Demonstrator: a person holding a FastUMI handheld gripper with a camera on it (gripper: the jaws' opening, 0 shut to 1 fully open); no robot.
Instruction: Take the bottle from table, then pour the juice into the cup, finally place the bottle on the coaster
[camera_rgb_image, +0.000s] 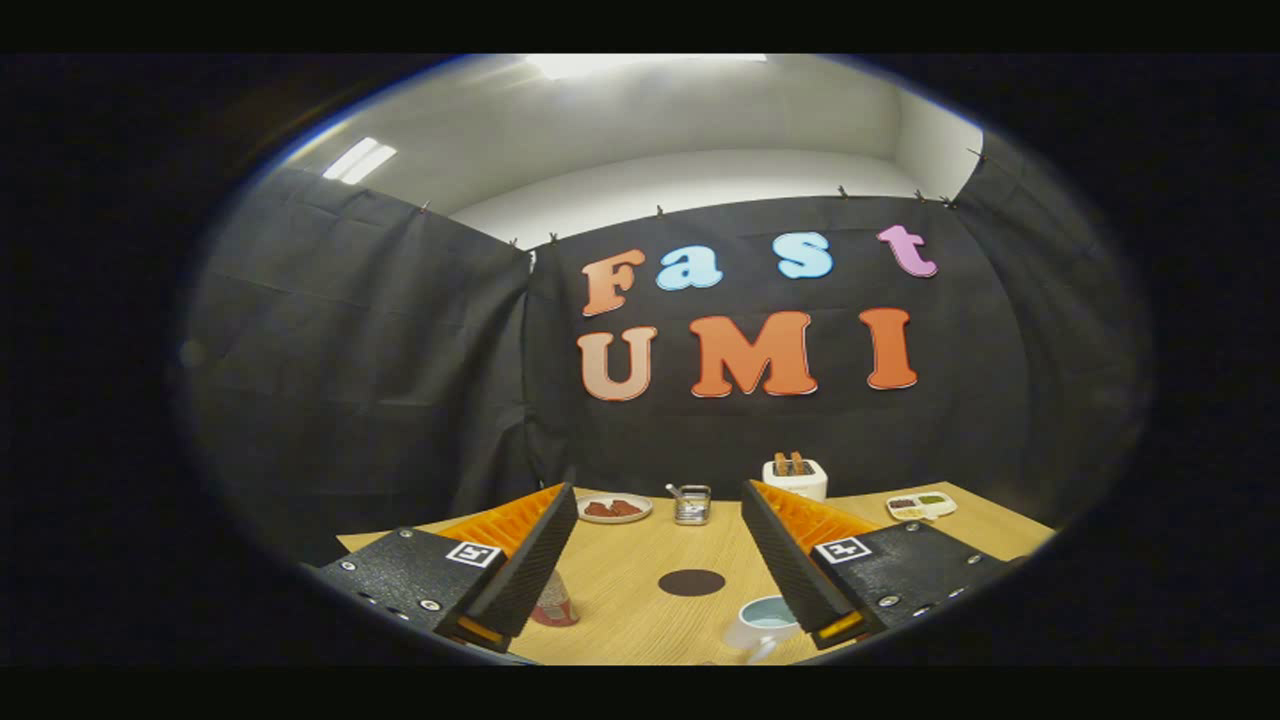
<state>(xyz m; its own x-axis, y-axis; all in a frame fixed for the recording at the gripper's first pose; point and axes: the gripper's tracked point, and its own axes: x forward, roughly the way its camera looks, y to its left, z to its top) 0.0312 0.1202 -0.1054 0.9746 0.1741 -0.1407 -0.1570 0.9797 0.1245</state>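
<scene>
1. The gripper (655, 600) hangs above the near edge of the table (640, 560), its fingers wide apart with nothing between them but bare tabletop.

2. The bottle (556, 603) sits near and to the left, just behind the left finger (520, 575), which hides most of it. What shows is a reddish, cone-like lower part with a pale band. It looks upright, its long axis vertical, but with so little in sight I can't be sure.

3. The cup (765, 625) stands near and to the right, touching or just beside the right finger (790, 565) in this view. It is pale, with an open mouth facing up and a handle towards the near side.

4. The coaster (691, 582), a dark round disc, lies flat between the two fingers and a little ahead of them, roughly midway between bottle and cup.

5. At the far side sit a plate (614, 508) with something red on it, a small metal holder (691, 504), a toaster (795, 477) and a tray (921, 505) at the far right.

6. The task seems to be at its first step: the bottle is not yet taken, and the fingers straddle the coaster, not the bottle.

7. The coming move turns on one thing: the bottle lies left of the open jaws, outside the gap. The gripper would need to shift left and likely lower, so the upright body comes between the fingers before they close.

8. A risk: the left finger could knock the bottle over during that shift, since it stands so close.
</scene>
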